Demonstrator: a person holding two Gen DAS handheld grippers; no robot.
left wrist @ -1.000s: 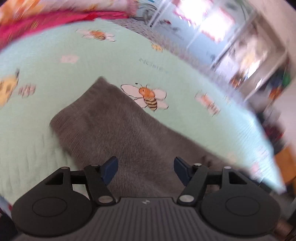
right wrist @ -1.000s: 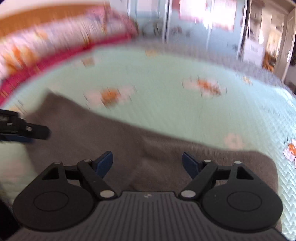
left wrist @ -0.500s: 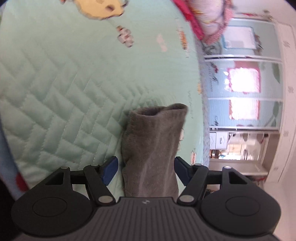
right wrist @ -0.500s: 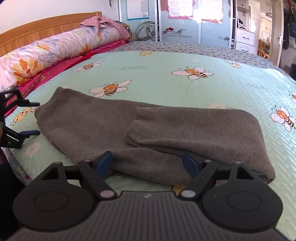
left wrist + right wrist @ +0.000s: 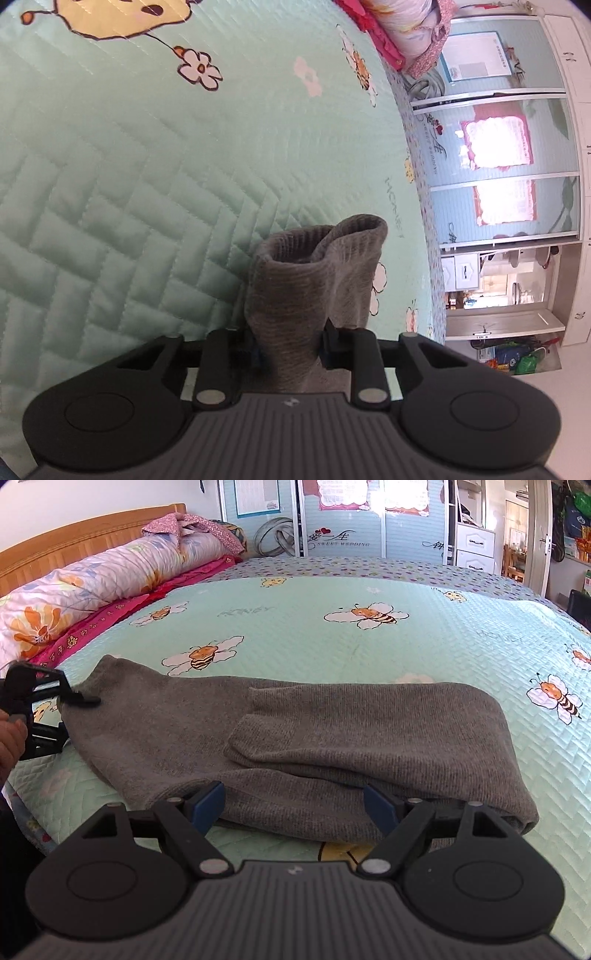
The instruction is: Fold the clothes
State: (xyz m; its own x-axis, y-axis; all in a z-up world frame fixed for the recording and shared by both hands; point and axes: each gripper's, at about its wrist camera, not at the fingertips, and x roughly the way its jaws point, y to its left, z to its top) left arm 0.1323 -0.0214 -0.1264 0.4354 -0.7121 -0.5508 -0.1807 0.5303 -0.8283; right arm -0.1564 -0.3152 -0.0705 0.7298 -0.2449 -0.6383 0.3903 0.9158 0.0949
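Observation:
A grey knit garment [image 5: 332, 738] lies folded lengthwise across the green bee-print bedspread [image 5: 369, 646]. One narrower layer rests on top of its right half. My left gripper [image 5: 291, 350] is turned on its side at the garment's left end and is shut on that end. The pinched cloth [image 5: 314, 280] bunches up into a raised fold ahead of the fingers. In the right wrist view, the left gripper [image 5: 70, 720] sits at the far left with a hand [image 5: 11, 738] behind it. My right gripper [image 5: 295, 805] stands open over the garment's near edge, holding nothing.
A rolled floral quilt [image 5: 92, 583] and a red sheet lie along the wooden headboard [image 5: 92, 535] at the left. Wardrobe doors [image 5: 332, 517] and a white drawer unit [image 5: 472, 550] stand beyond the bed. The bed's near edge runs under both grippers.
The left gripper's fingers have closed onto the garment's left end, which now bunches up between them. The right gripper has stayed open at the near edge.

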